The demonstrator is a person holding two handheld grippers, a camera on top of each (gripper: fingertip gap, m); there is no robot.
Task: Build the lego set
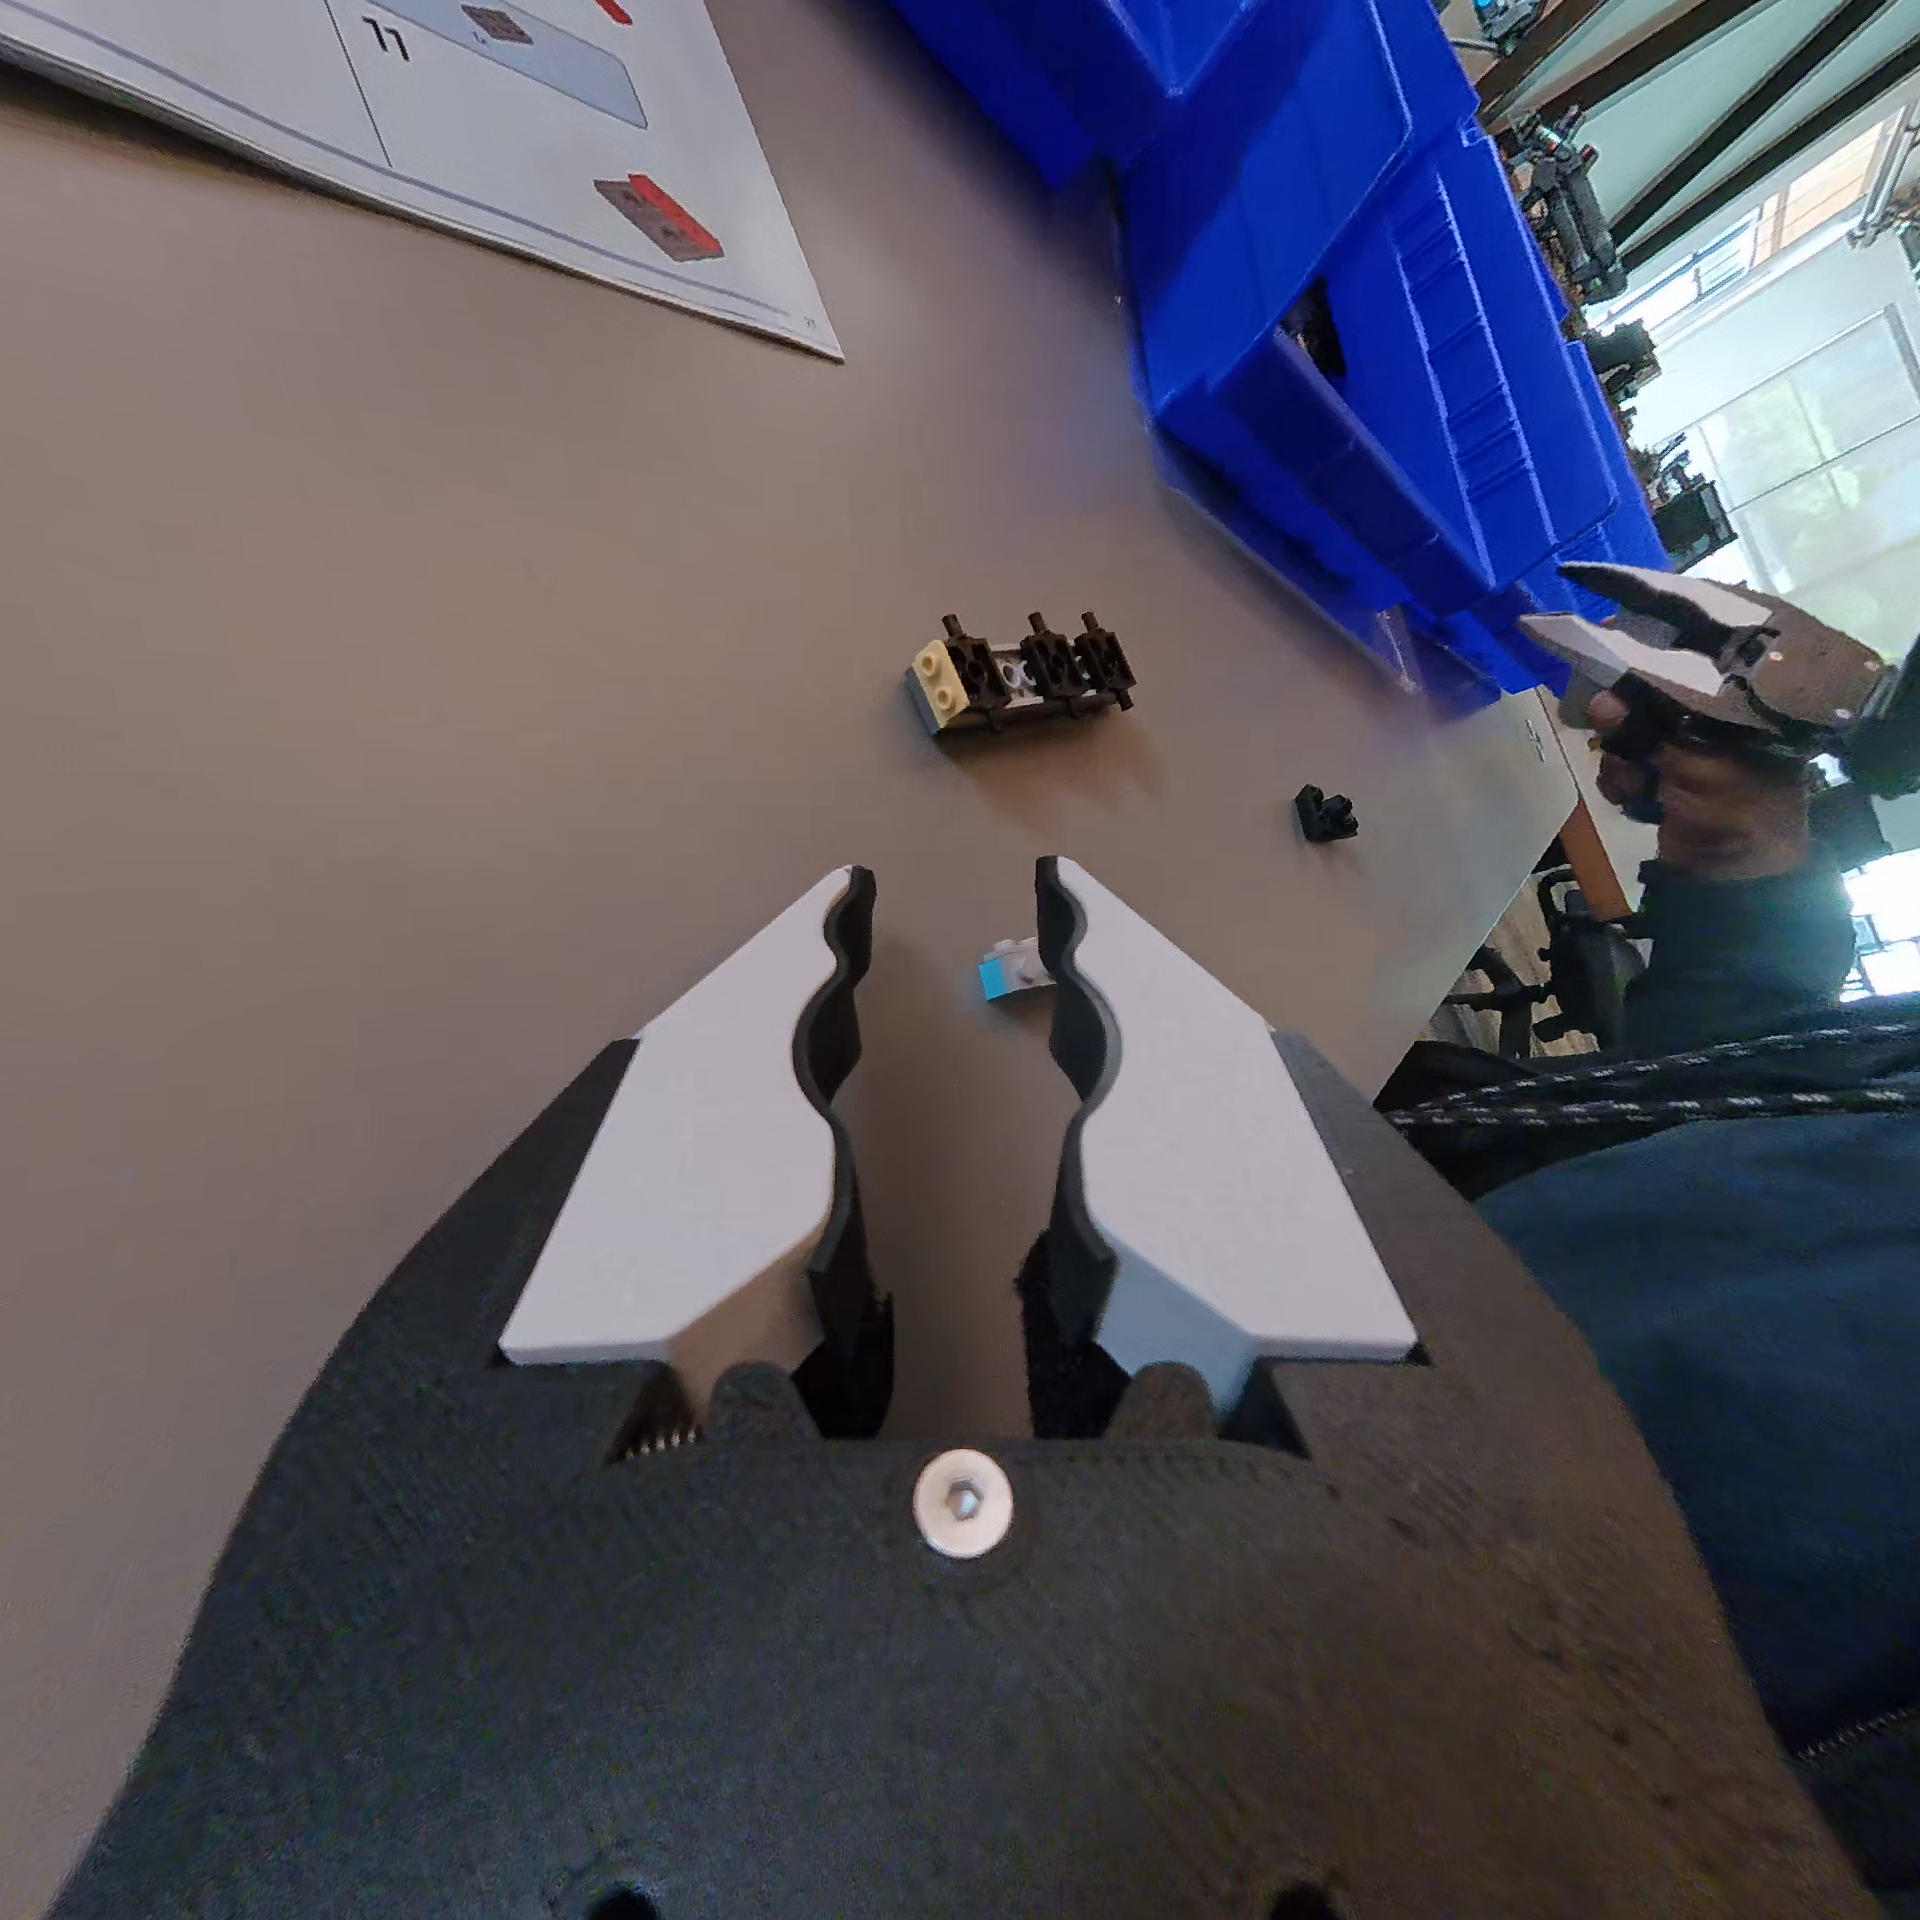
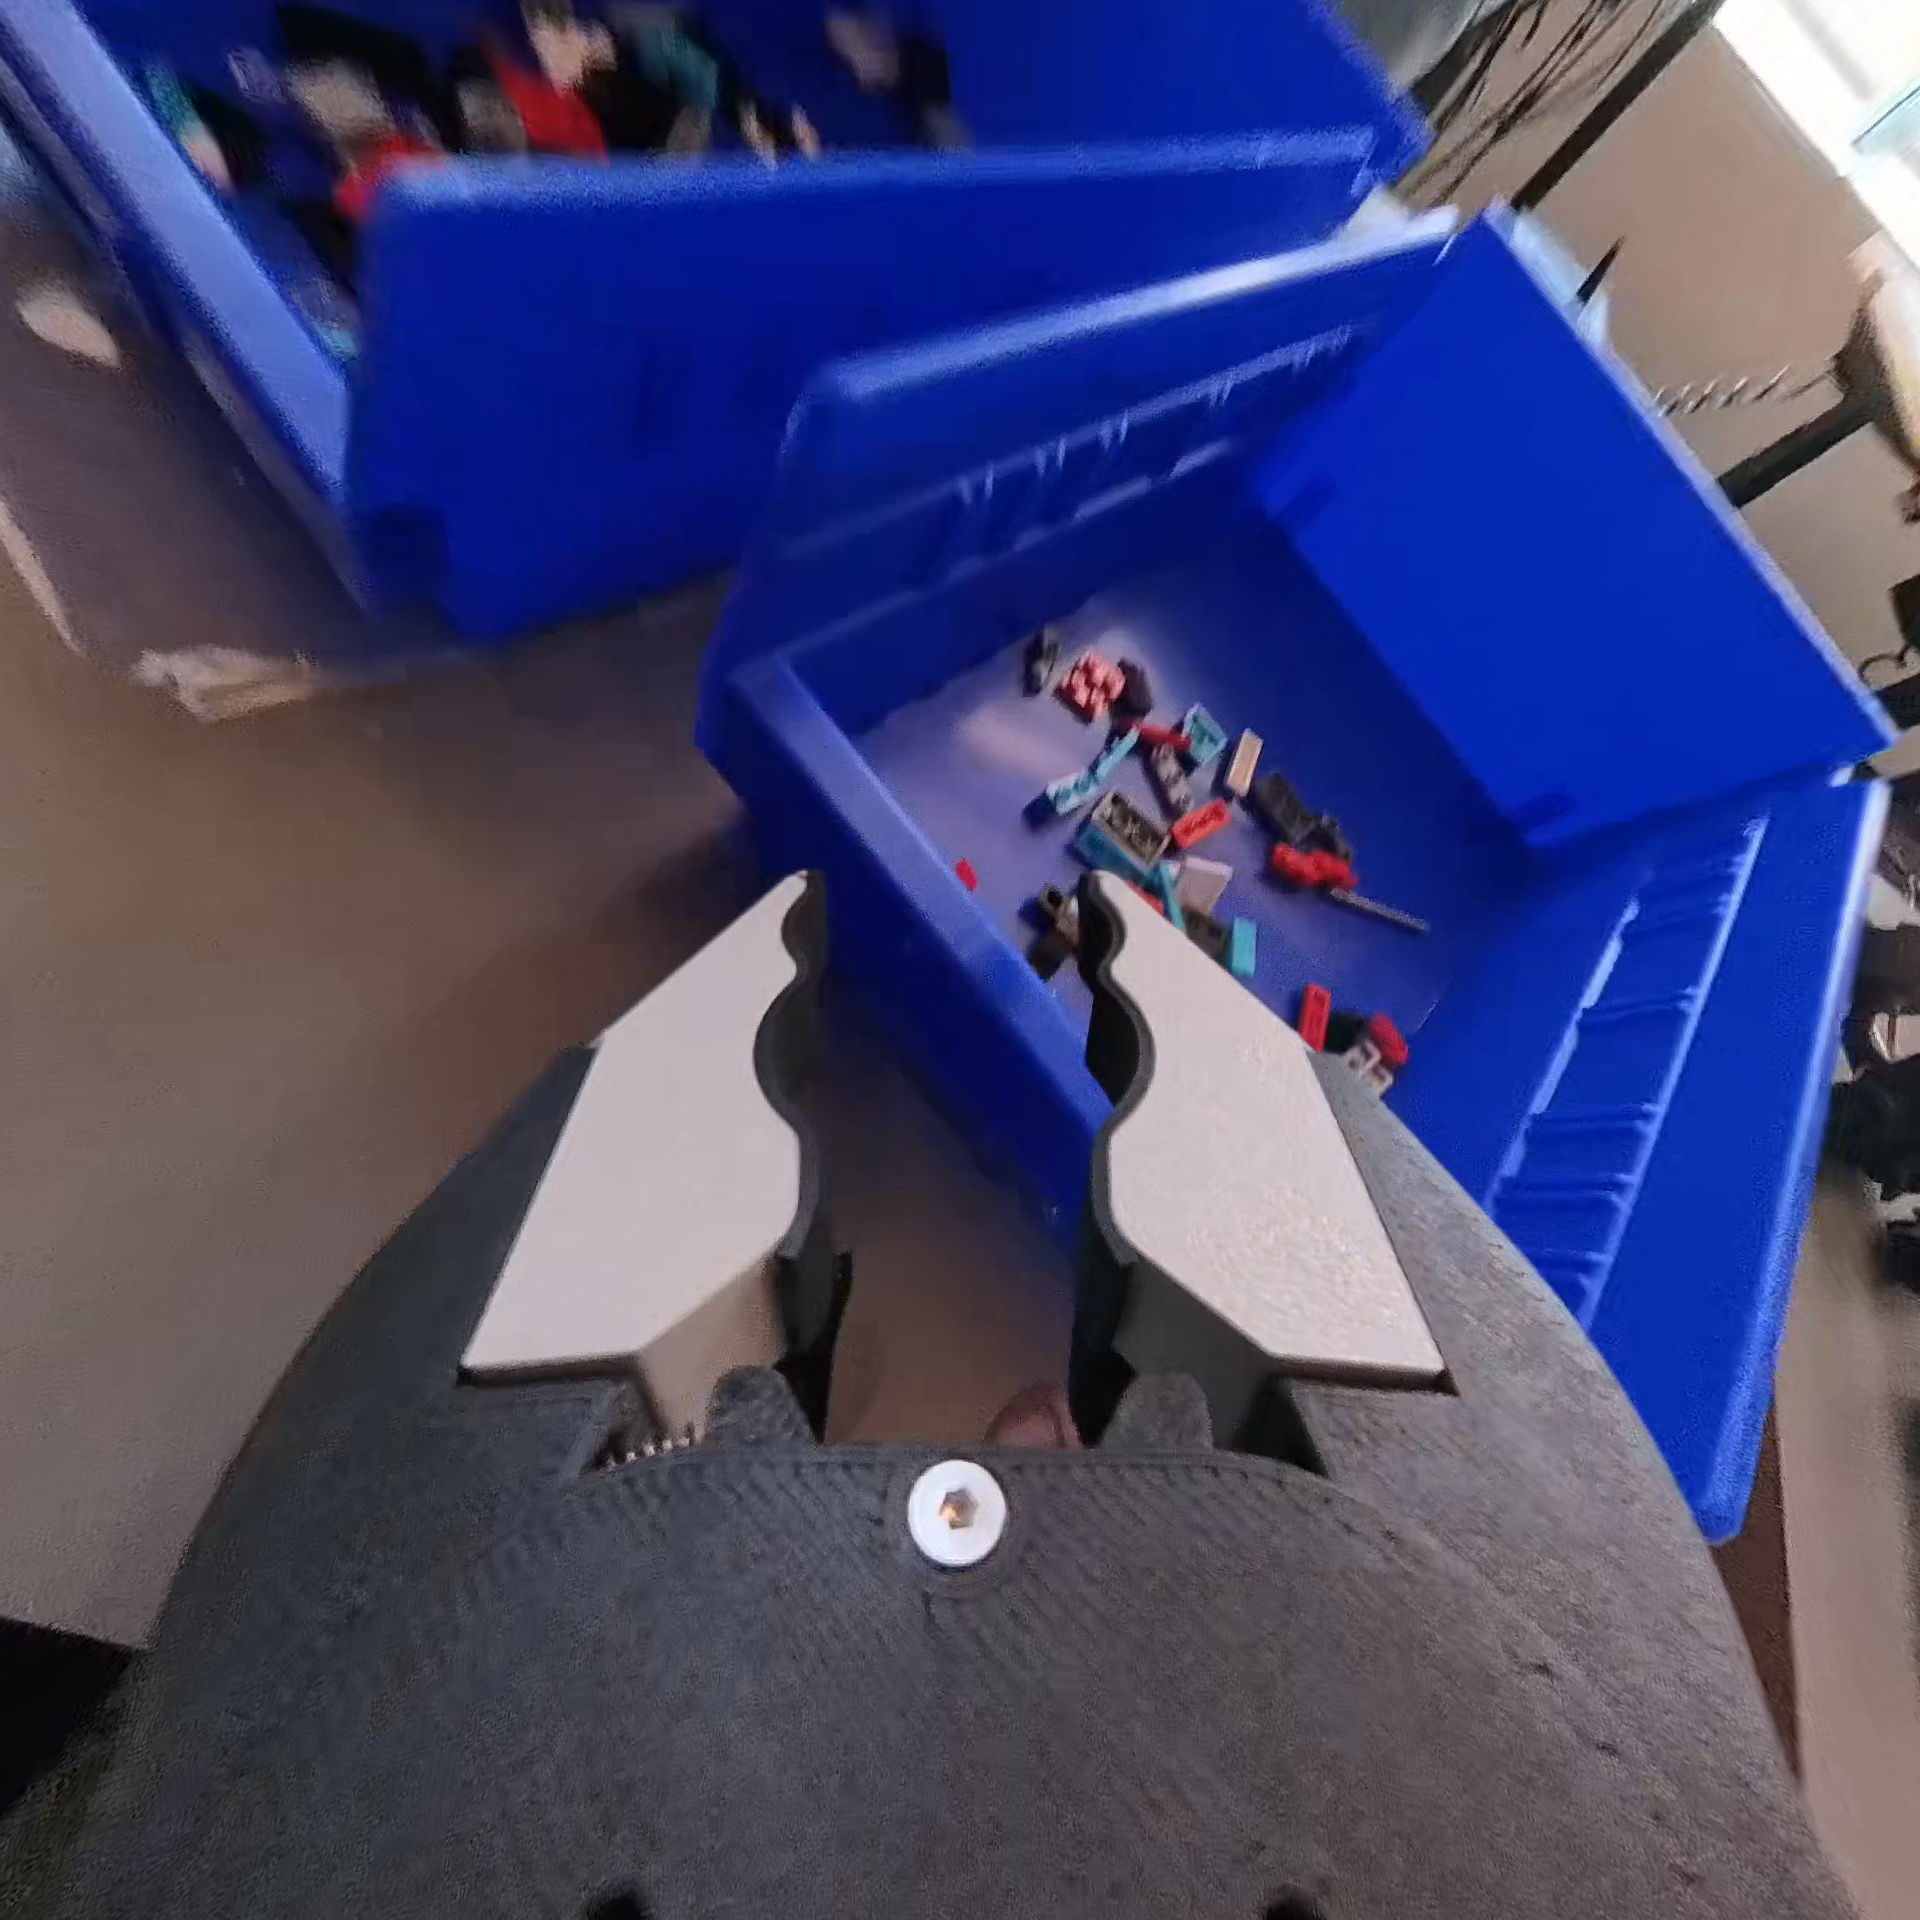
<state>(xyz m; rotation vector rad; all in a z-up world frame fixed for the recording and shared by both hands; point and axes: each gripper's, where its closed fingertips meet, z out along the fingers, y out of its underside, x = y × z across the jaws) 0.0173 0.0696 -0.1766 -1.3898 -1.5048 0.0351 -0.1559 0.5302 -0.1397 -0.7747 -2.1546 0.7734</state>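
A small partly built lego assembly (image 1: 1013,675), grey and tan with black pin pieces on top, sits on the brown table ahead of my left gripper (image 1: 956,878). That gripper is open and empty, low over the table. A small grey and light-blue piece (image 1: 1006,971) lies by its right fingertip. A loose black piece (image 1: 1325,814) lies farther right. My right gripper (image 2: 951,894) is open and empty, above the near rim of a blue bin (image 2: 914,914) that holds several loose lego pieces (image 2: 1174,810). It also shows in the left wrist view (image 1: 1600,613).
An instruction booklet (image 1: 499,135) lies open at the far left of the table. A row of blue bins (image 1: 1351,312) lines the back. A second, larger blue bin (image 2: 623,364) with blurred pieces stands behind the first. A person's hand and dark sleeve (image 1: 1714,831) are at the right. Left tips to right tips: about 50 cm.
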